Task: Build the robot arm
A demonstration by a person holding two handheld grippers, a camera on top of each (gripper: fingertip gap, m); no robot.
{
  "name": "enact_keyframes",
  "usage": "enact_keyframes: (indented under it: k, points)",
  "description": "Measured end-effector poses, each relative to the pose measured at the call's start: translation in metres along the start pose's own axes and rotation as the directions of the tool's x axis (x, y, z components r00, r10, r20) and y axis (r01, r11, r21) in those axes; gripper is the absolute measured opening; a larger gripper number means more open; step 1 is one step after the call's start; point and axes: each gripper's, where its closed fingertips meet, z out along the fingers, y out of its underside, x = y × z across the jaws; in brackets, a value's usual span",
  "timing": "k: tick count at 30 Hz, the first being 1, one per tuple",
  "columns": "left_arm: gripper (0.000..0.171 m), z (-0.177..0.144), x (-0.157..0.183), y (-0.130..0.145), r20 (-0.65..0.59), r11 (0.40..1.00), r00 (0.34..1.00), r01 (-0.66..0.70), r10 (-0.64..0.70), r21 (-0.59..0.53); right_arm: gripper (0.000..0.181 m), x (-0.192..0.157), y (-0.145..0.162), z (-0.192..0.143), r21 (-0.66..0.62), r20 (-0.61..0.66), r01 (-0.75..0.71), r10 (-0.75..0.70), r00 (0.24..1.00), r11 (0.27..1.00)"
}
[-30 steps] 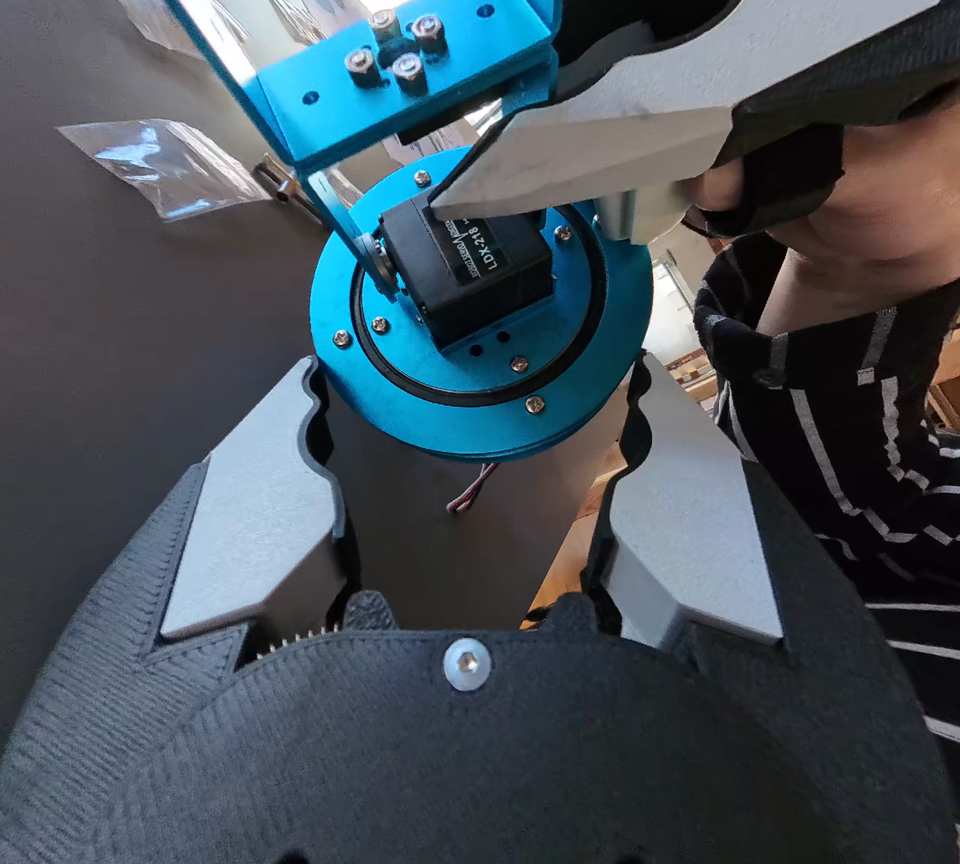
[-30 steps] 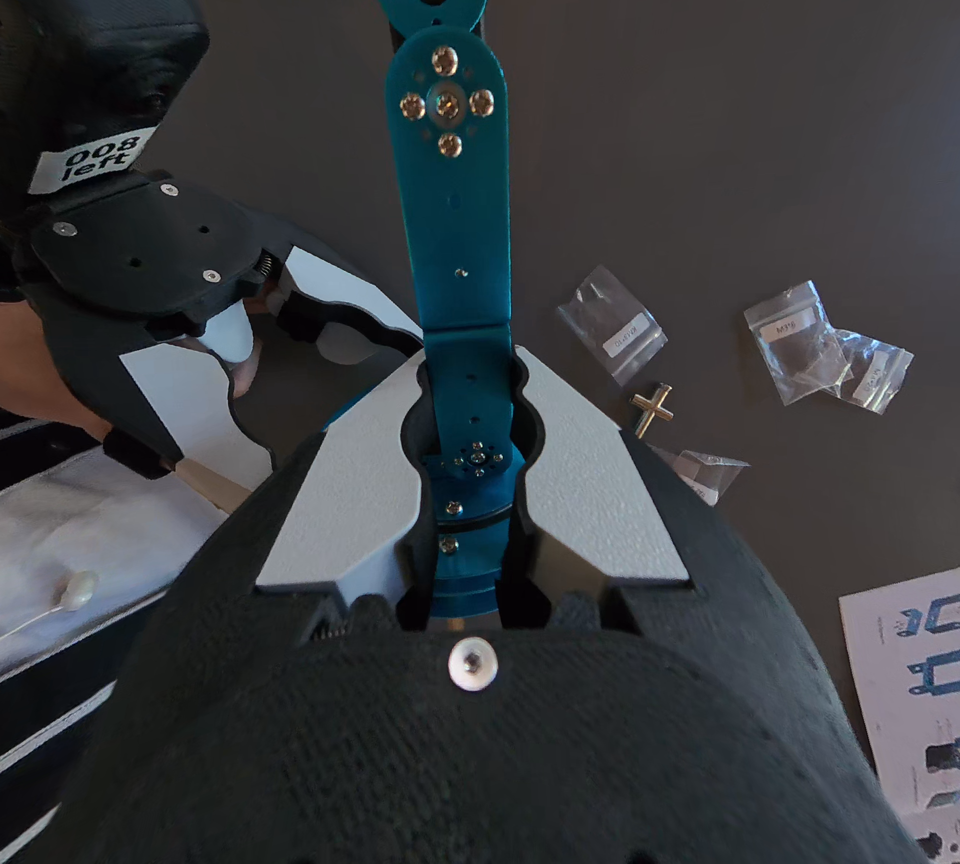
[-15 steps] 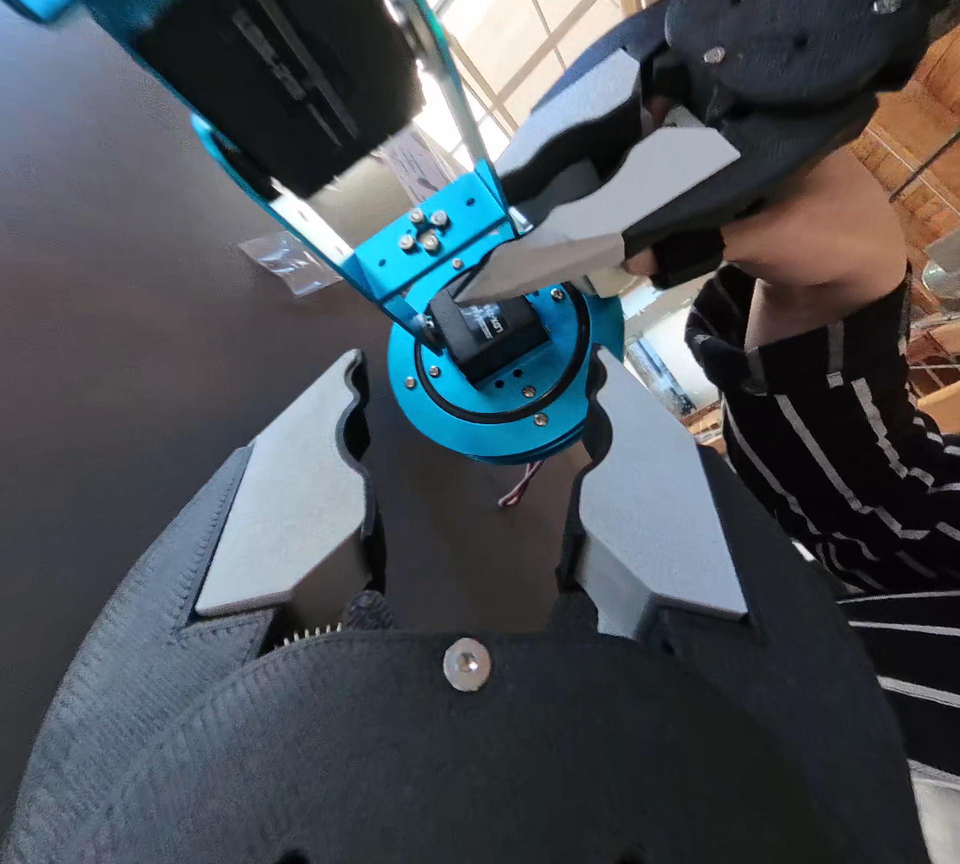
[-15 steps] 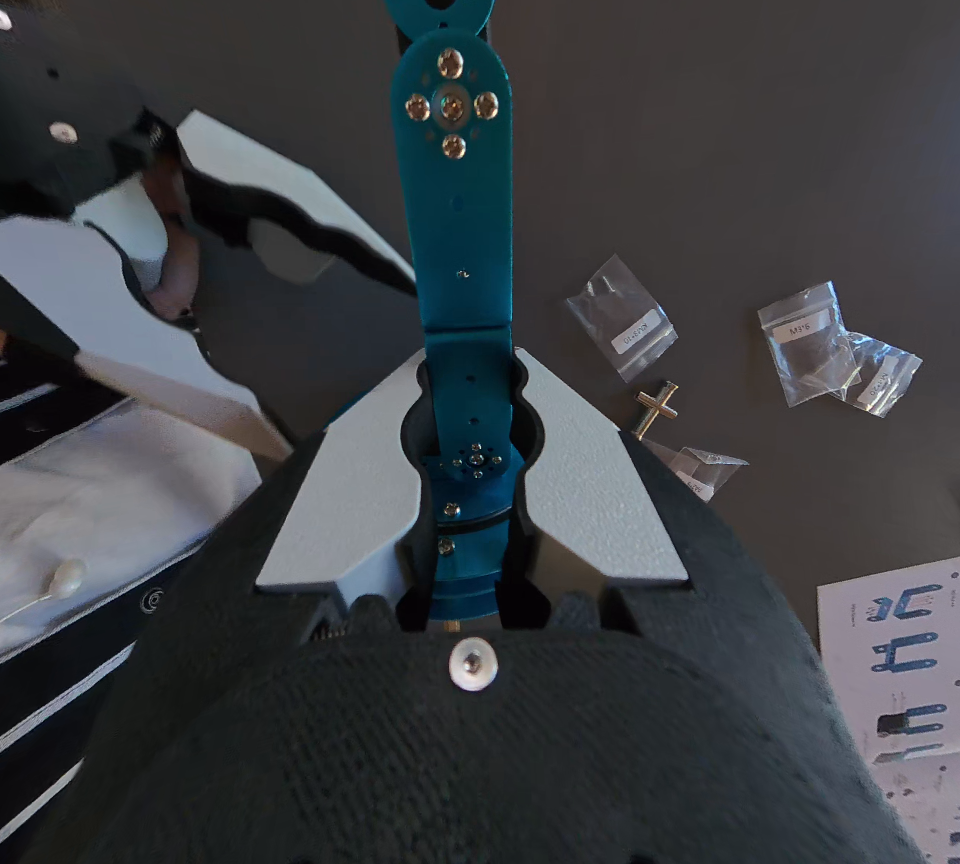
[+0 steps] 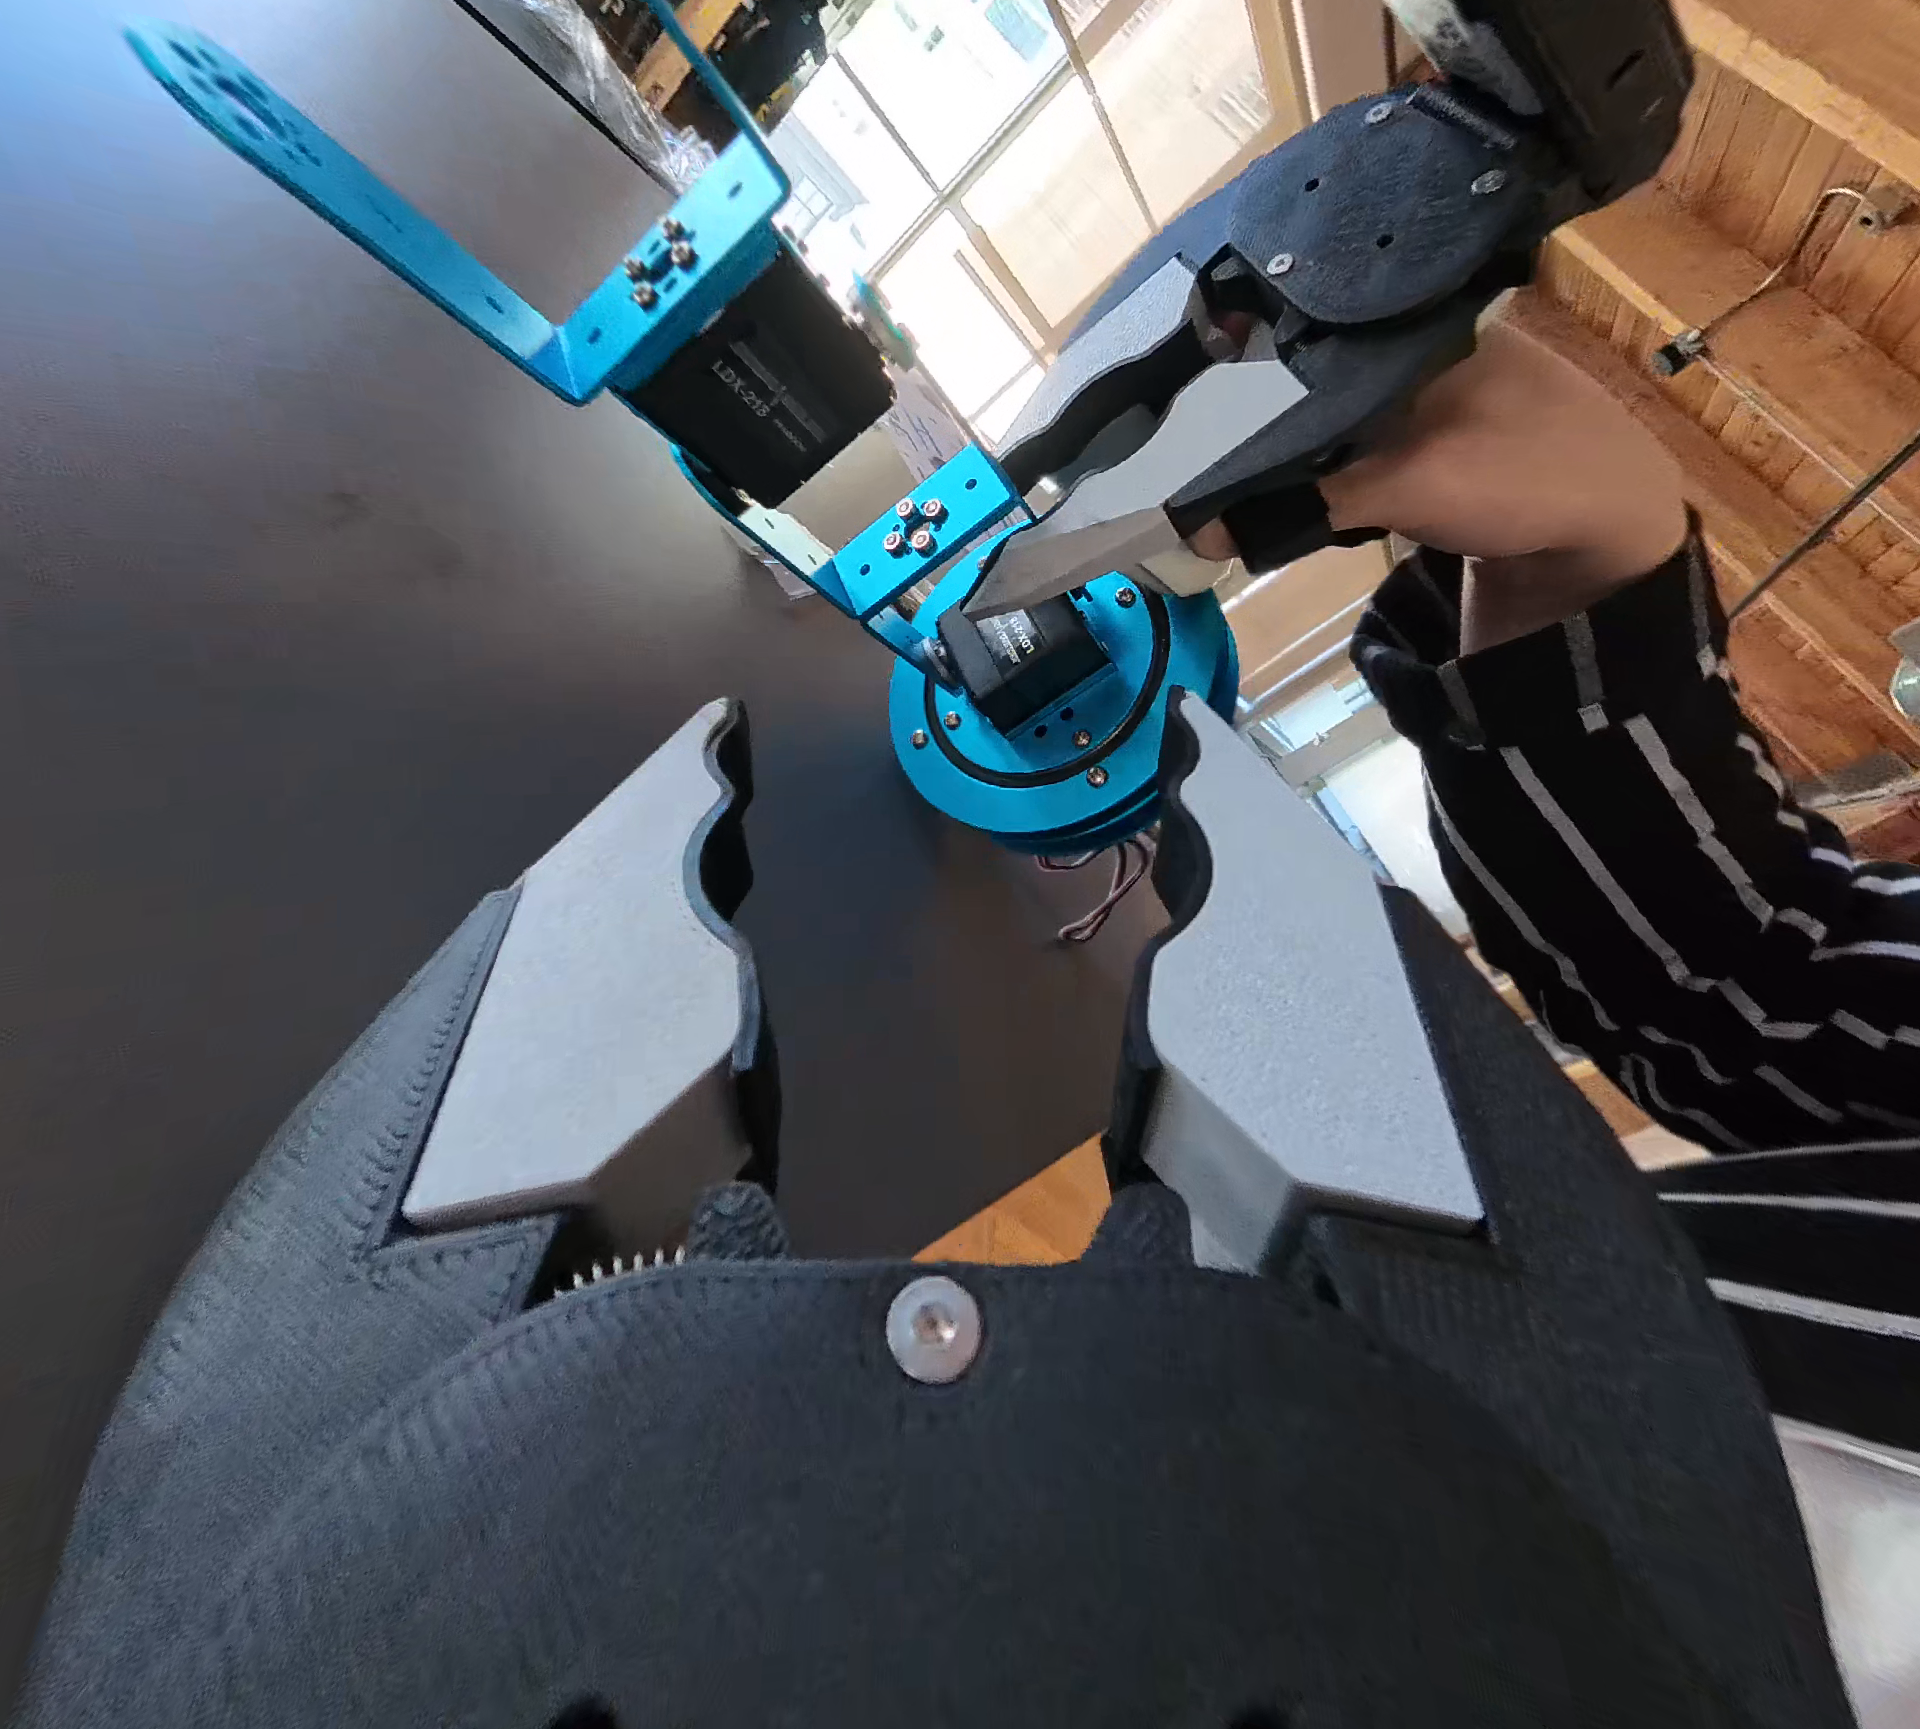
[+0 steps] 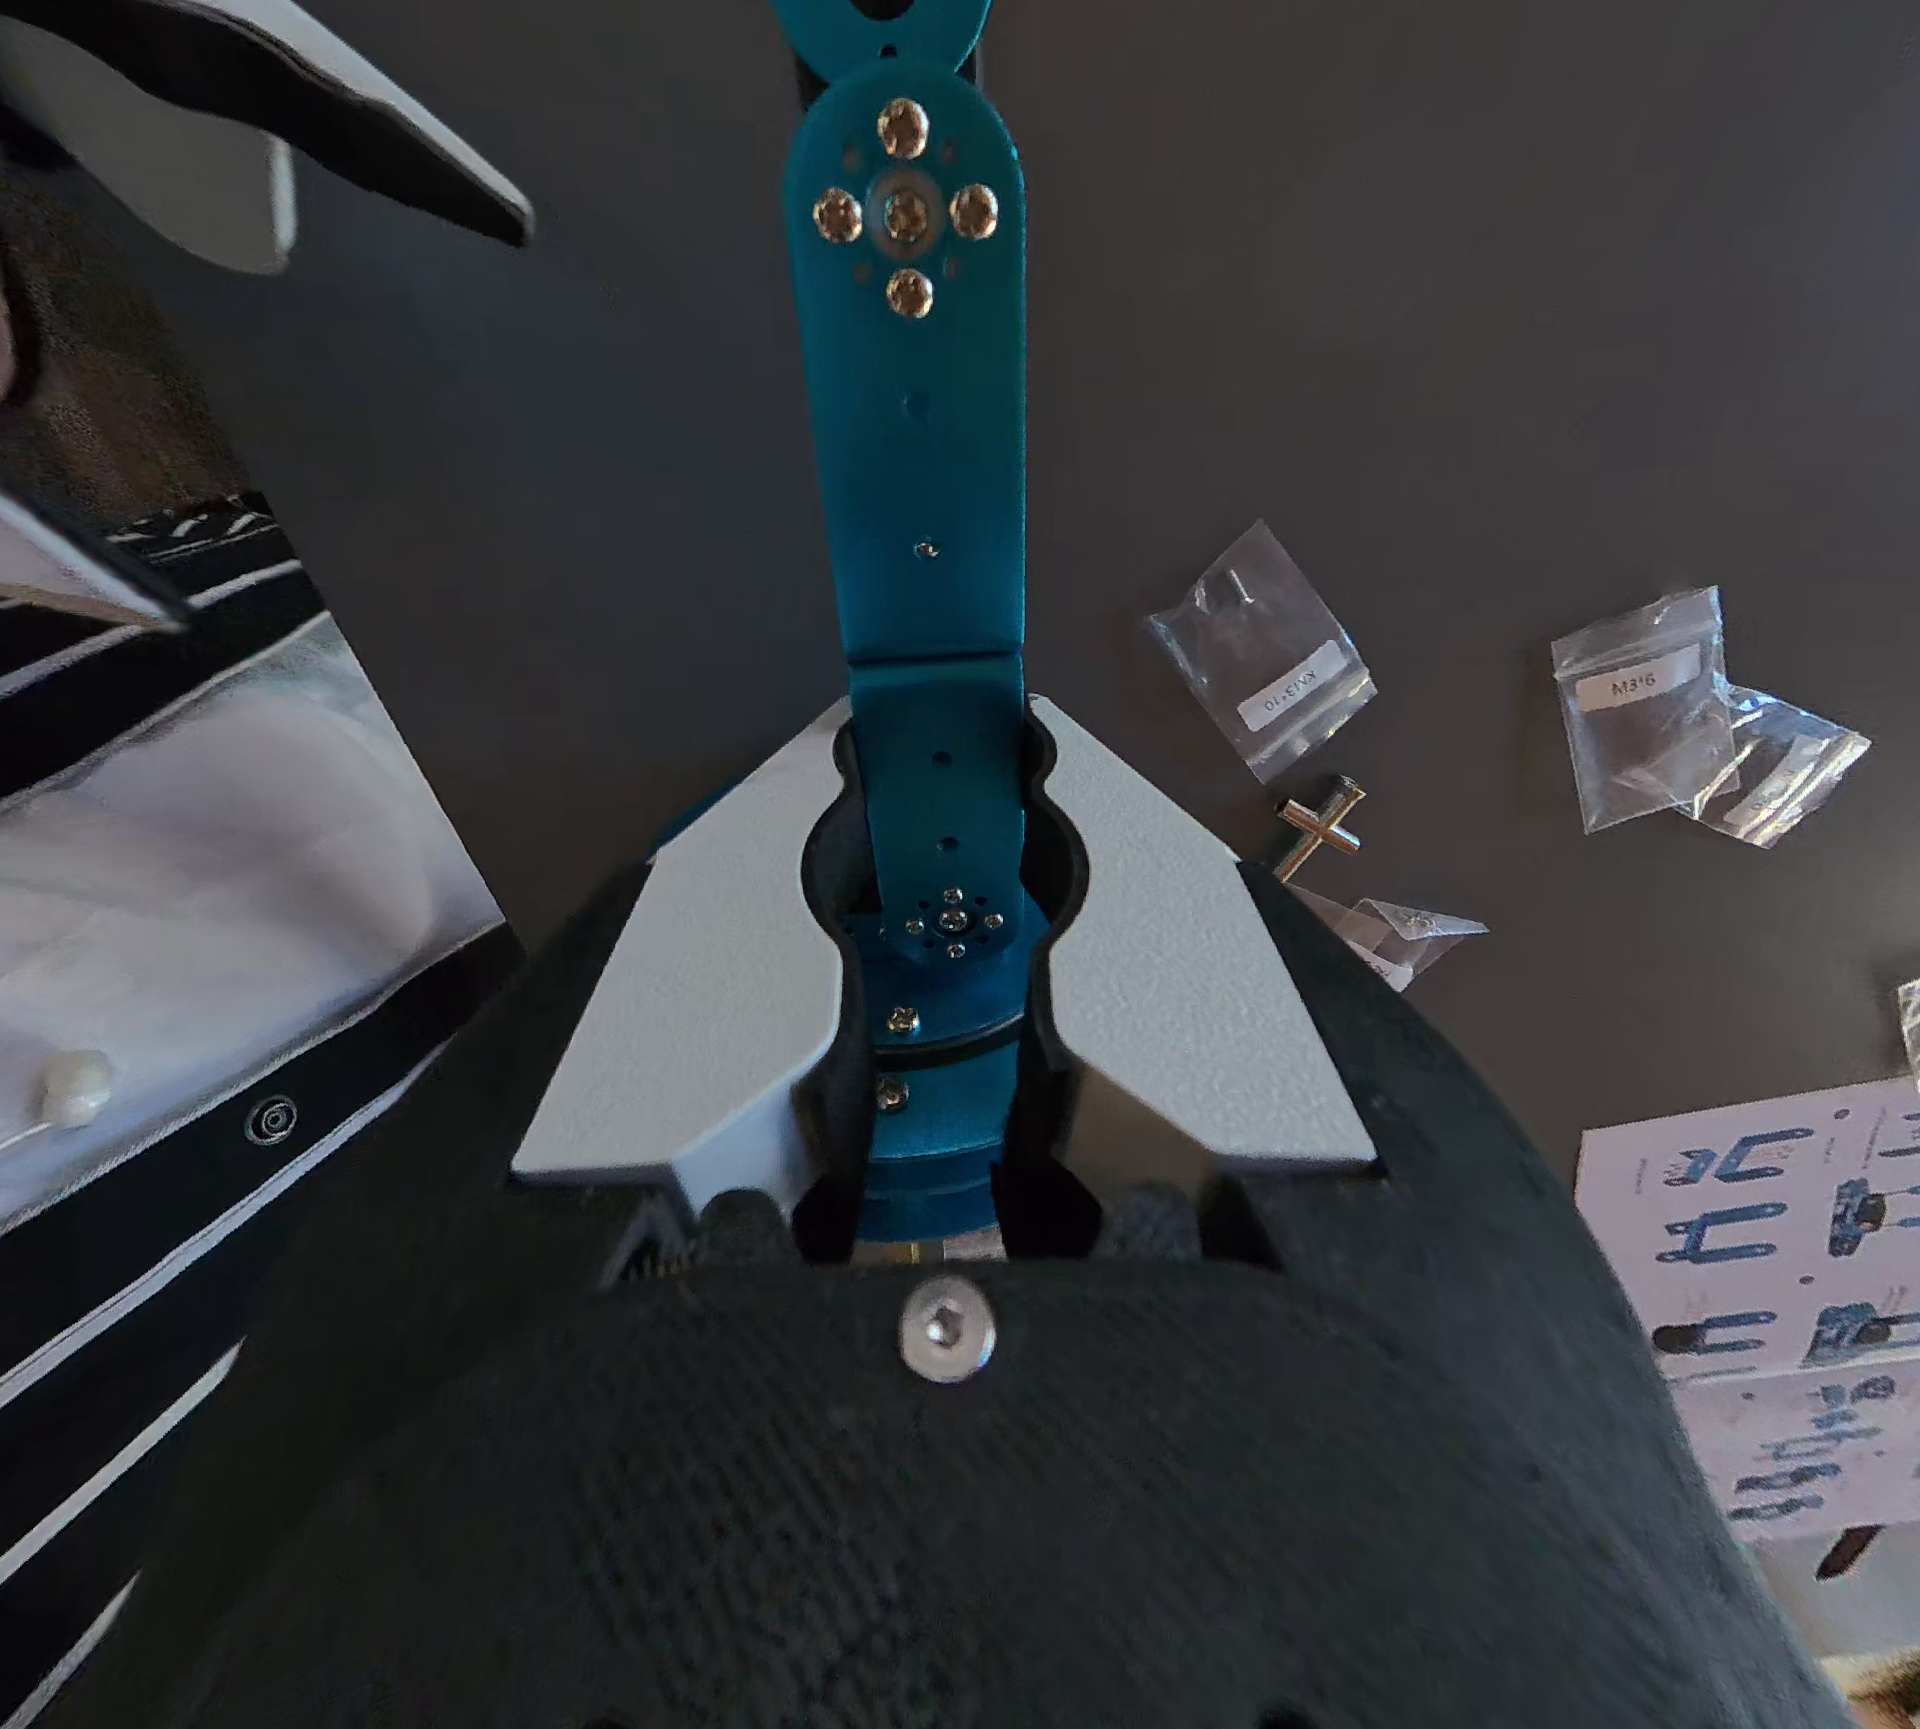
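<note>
A small blue metal robot arm stands on a round blue base [image 5: 1023, 796] on the dark table [image 5: 260, 640]. It has a black servo [image 5: 1029, 651] at the base, a second black servo [image 5: 758, 406] above it and a U-shaped blue bracket [image 5: 416, 245] on top. My left gripper [image 5: 953, 708] is open and empty, a short way back from the base. My right gripper [image 6: 940, 708] is shut on the arm's lowest blue bracket [image 6: 935, 775]. It also shows in the left wrist view [image 5: 1132, 484]. The blue arm [image 6: 914, 391] reaches away from the right gripper.
Several small clear bags of screws [image 6: 1262, 651] [image 6: 1642, 703] and a metal cross wrench [image 6: 1320, 825] lie on the table right of the arm. A printed sheet [image 6: 1766, 1284] lies at the lower right. A person's striped sleeve [image 5: 1662, 900] is at the right. Thin wires [image 5: 1101, 900] trail from the base. Tip to tip, the grippers are about 10 cm apart. Measured from the fingertips, the metal cross wrench [image 6: 1320, 825] is 12 cm or so from the right gripper and 25 cm from the left.
My left gripper has drawn back from the blue base and stays open, so more of the arm shows. My right gripper keeps its hold on the bracket.
</note>
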Motion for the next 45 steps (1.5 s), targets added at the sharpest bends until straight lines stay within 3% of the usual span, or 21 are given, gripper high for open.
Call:
enact_keyframes:
  k: [16,22,25,29,31,36,45]
  points:
    - [0.074,-0.098,-0.040,-0.009,0.143,0.999,0.990,-0.006,0.001,0.039,0.023,-0.001,-0.008,0.011,-0.118,-0.044,0.018,-0.023,0.999,0.993]
    - [0.072,-0.122,-0.047,-0.013,0.167,0.999,0.985,-0.042,0.039,0.013,0.023,0.001,-0.007,0.011,-0.115,-0.039,0.007,-0.011,0.999,0.993]
    - [0.067,-0.136,-0.053,-0.023,0.200,0.992,0.972,-0.127,0.126,-0.007,0.023,0.000,-0.009,0.013,-0.121,-0.046,0.025,-0.031,0.998,0.992]
    - [0.069,-0.151,-0.078,-0.040,0.301,0.906,0.855,-0.384,0.422,-0.180,0.022,-0.004,-0.017,0.019,-0.111,-0.045,0.060,-0.065,0.997,0.992]
    - [0.069,-0.151,-0.086,-0.044,0.294,0.852,0.806,-0.443,0.514,-0.277,0.021,-0.004,-0.019,0.021,-0.125,-0.066,0.076,-0.085,0.994,0.989]
    - [0.062,-0.135,-0.093,-0.051,0.265,0.763,0.733,-0.508,0.627,-0.400,0.021,-0.007,-0.020,0.021,-0.120,-0.067,0.112,-0.121,0.990,0.986]
    - [0.049,-0.113,-0.119,-0.060,0.279,0.720,0.691,-0.498,0.666,-0.484,0.021,-0.010,-0.017,0.015,-0.024,-0.060,0.147,-0.148,0.987,0.989]
